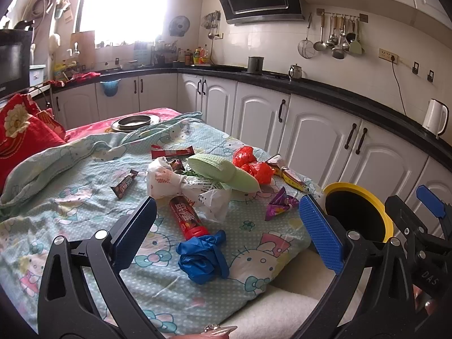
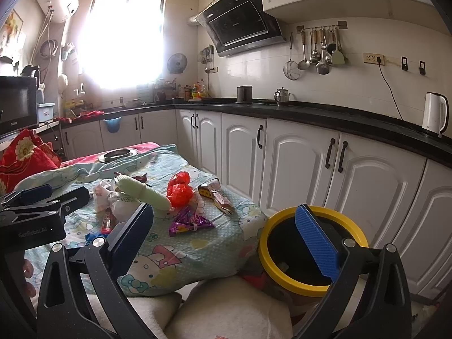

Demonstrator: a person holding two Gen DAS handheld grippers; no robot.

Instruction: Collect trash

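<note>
Bright window [image 2: 121, 39], white cabinets [image 2: 299, 158], black countertop [image 2: 325, 113]

Left black two-finger gripper with blue ribbed pads [image 1: 226, 231] held level and pointing forward, jaws spread wide, nothing between the pads. Right black two-finger gripper with blue ribbed pads [image 2: 226, 234] likewise gaping and empty — seen just beside its partner, to the right and slightly ahead. Fingertips of the person's hand [image 1: 217, 332] showing at the left grip's base — a ring on one.
</note>
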